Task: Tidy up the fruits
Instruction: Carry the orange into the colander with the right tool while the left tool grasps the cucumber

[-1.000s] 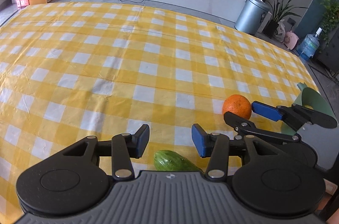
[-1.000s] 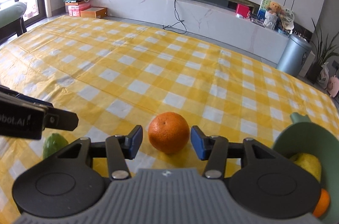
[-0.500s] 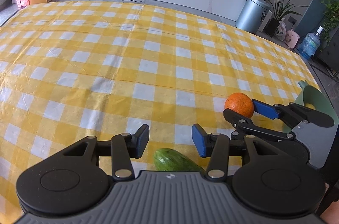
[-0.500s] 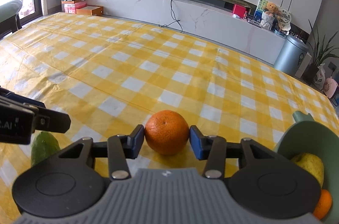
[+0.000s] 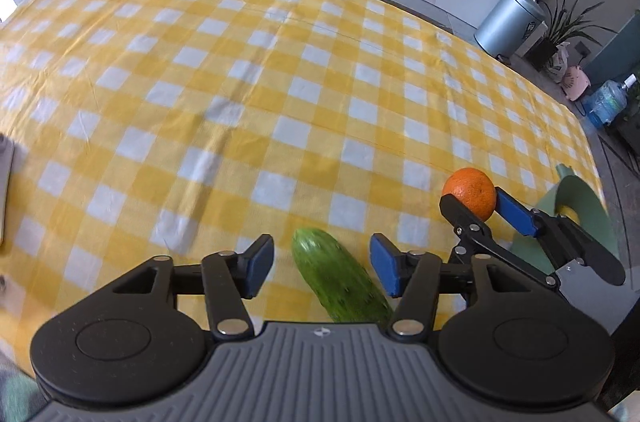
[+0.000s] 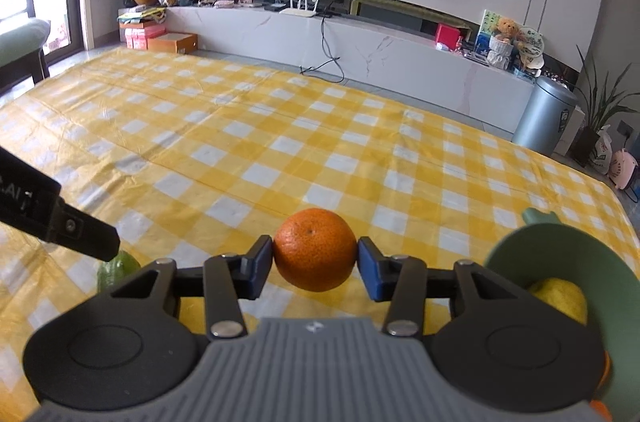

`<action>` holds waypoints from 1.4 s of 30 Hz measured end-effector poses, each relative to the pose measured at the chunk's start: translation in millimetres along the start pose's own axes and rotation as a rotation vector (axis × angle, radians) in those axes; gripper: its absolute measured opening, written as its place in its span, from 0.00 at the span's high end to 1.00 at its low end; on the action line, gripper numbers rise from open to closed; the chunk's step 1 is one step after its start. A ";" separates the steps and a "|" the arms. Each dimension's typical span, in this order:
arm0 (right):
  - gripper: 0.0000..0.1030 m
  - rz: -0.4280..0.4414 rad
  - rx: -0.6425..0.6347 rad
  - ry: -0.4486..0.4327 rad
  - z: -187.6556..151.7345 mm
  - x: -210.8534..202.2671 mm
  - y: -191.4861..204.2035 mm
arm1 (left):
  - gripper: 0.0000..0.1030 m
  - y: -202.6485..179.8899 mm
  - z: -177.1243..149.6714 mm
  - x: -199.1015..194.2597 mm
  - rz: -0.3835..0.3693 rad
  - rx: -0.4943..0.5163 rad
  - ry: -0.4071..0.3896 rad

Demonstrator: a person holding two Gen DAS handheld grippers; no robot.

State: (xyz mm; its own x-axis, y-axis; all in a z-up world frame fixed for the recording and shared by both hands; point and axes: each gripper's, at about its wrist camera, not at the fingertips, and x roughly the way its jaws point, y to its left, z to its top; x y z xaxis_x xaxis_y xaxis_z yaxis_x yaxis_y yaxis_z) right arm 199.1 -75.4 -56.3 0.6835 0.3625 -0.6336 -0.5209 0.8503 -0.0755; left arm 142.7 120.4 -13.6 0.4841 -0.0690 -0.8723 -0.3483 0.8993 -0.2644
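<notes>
The right gripper (image 6: pixel 315 269) is gripping a round orange tangerine with dimpled skin (image 6: pixel 315 249); both blue pads are pressing on its sides, and the fruit is hanging a little above the counter covered with a yellow and white checked cloth (image 6: pixel 280 142). Just to its right a pale green bowl (image 6: pixel 560 250) is standing, with a yellow fruit (image 6: pixel 560 298) lying inside and something orange at the lower edge, too little visible to name.

The left gripper (image 5: pixel 322 264) is pointing down at a long green cucumber with bumpy skin (image 5: pixel 340 278). Its fingers are opening, and the cucumber is lying between them on the cloth, not touched by either pad as far as I can see.

In my judgement the tangerine is going to the bowl next. The pads are holding it only at two small places on a round surface, so a quick swing could be rolling it out. The bowl's rim is close, and a low path could be knocking it. The left fingers are meeting the cucumber at an angle, not squarely, so closing now could be pushing it aside. The two grippers are also working near each other and could be colliding.
</notes>
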 end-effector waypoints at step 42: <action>0.58 -0.163 0.470 -0.020 -56.2 -108.1 -144.8 | 0.34 -30.2 -45.6 38.1 0.070 -0.228 0.059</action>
State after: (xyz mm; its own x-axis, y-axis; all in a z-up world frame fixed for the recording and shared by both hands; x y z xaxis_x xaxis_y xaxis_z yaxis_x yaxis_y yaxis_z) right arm 171.9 -259.2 -20.1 0.7490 0.2138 -0.6272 -0.1226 0.9749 0.1859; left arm 135.2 70.9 -57.6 0.4068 -0.0411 -0.9126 -0.5550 0.7824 -0.2826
